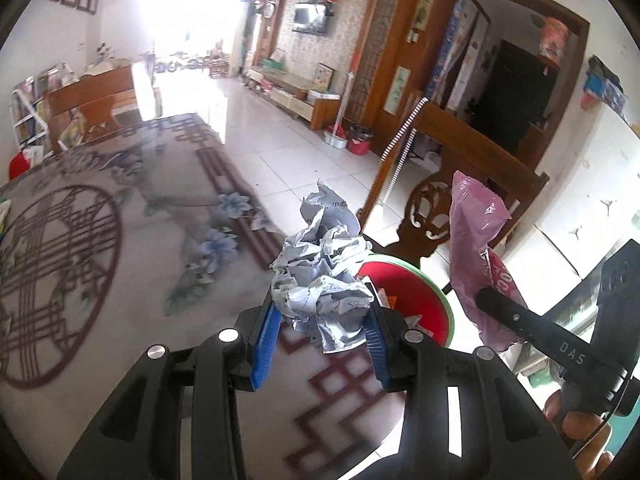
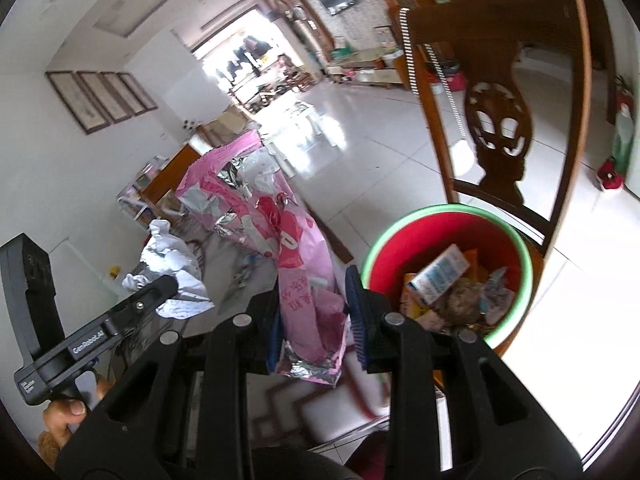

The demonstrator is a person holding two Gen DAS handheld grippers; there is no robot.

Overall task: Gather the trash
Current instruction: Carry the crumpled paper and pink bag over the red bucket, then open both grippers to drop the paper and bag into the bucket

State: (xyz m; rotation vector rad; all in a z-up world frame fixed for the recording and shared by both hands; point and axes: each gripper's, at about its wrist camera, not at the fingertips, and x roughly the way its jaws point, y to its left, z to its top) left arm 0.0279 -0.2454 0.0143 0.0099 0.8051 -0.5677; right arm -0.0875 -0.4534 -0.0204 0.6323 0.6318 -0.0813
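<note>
**Both grippers carry trash near the red bin**

White floor tiles (image 1: 280, 148) fill the long room behind, and a table with a grey cloth printed with blue flowers and dark red line patterns (image 1: 120, 248) lies under the grippers. At the table's edge stands a round red plastic bin with a green rim (image 2: 448, 248), and a carved brown wooden chair (image 2: 500, 120) is just behind it. Inside the bin lie a small white and blue box and some crumpled wrappers.

The left gripper (image 1: 322, 328) is clenched on a crumpled ball of white printed paper (image 1: 324, 264), with the blue pads pressing it from both sides. In the left wrist view the ball is in the air, in front of the bin's near rim.

The right gripper (image 2: 316, 320) grasps a pink snack bag with silver foil lining (image 2: 280, 232) at its lower part; the bag stands upward from the jaws. It is just beside the bin, to the left of the rim in the right wrist view. A person's fingers (image 2: 64, 416) hold the left gripper's handle.
</note>
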